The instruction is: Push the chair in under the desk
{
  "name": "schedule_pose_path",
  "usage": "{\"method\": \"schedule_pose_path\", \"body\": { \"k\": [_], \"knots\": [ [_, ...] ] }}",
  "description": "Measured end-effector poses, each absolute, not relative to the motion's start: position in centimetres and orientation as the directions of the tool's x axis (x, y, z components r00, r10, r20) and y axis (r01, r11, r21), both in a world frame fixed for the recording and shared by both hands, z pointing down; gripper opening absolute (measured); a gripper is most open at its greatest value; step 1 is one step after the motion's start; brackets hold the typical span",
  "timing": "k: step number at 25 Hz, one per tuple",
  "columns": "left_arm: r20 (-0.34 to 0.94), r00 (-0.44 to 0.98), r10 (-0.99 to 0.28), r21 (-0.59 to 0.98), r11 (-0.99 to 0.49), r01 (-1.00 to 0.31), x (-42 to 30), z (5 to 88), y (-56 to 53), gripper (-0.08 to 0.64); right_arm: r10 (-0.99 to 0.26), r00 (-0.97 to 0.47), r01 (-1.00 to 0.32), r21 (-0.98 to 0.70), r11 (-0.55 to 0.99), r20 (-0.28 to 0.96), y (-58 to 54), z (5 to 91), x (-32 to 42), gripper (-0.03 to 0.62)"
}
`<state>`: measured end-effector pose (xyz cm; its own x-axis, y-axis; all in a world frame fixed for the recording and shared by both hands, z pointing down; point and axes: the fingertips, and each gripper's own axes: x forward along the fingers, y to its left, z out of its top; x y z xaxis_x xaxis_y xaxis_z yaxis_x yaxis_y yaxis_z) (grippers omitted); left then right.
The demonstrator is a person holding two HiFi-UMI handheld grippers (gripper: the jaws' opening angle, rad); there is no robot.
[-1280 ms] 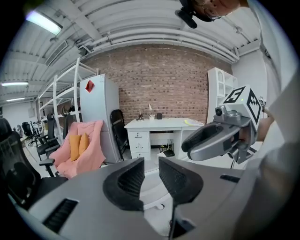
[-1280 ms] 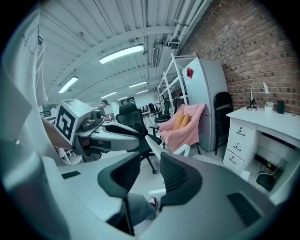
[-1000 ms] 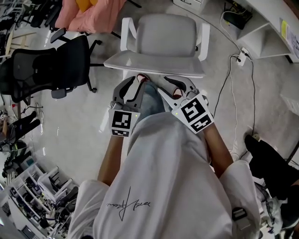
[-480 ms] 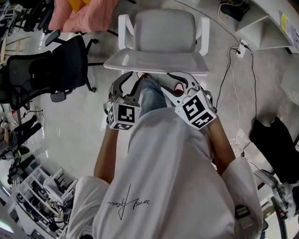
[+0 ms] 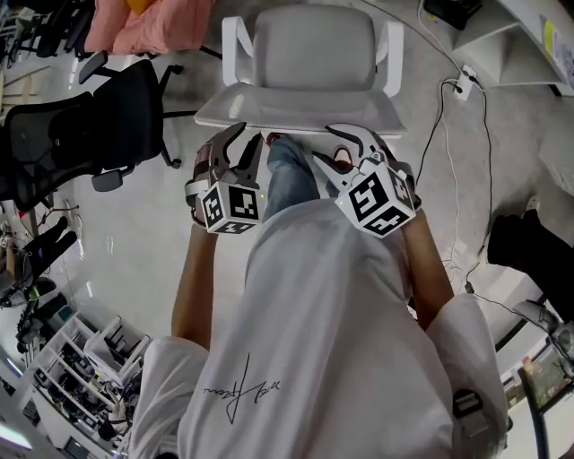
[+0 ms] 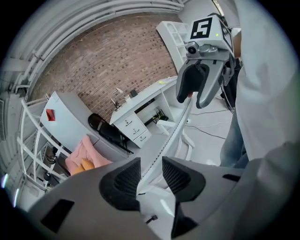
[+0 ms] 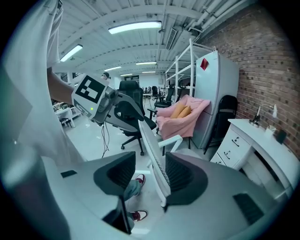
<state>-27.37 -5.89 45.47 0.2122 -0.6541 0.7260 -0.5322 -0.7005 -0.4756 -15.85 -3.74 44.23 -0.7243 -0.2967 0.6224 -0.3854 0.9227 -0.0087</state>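
Standing behind the pale grey mesh-backed chair with white arms (image 5: 309, 54), upper centre of the head view, you have yet to start the push: it sits well apart from the white desk (image 5: 529, 22) at upper right, so seemingly the whole job remains. At left, your left gripper (image 5: 247, 139) straddles the backrest's top rim (image 5: 300, 121), jaws moderately apart, no clear squeeze showing. At right, your right gripper (image 5: 325, 143) brackets that rim too, its jaws wide and just been opening, a gap beside one pad.

left hand-held gripper (image 6: 151, 174) and right (image 7: 150, 171): jaws just opened.
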Motion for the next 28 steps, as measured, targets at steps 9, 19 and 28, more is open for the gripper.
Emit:
{"method": "schedule_pose_path", "body": {
  "k": [9, 19, 28],
  "knots": [
    [0.764, 0.161, -0.625, -0.496, -0.728, -0.474, -28.5, 47.2, -6.1, 0.132, -0.254, -0.645, -0.325, 0.041, 0.945, 0.721, -4.0, 47.2, -15.0, 0.207],
    [0.797, 0.135, -0.588, -0.488, -0.760, -0.430, -29.1, 48.7, -7.0, 0.154, -0.267, -0.625, -0.330, 0.061, 0.942, 0.734, -5.0, 48.2, -14.7, 0.169],
    [0.815, 0.126, -0.566, -0.485, -0.784, -0.387, -29.1, 49.2, -7.3, 0.160, -0.282, -0.606, -0.326, 0.091, 0.941, 0.744, -5.5, 48.5, -14.7, 0.140]
  ]
}}
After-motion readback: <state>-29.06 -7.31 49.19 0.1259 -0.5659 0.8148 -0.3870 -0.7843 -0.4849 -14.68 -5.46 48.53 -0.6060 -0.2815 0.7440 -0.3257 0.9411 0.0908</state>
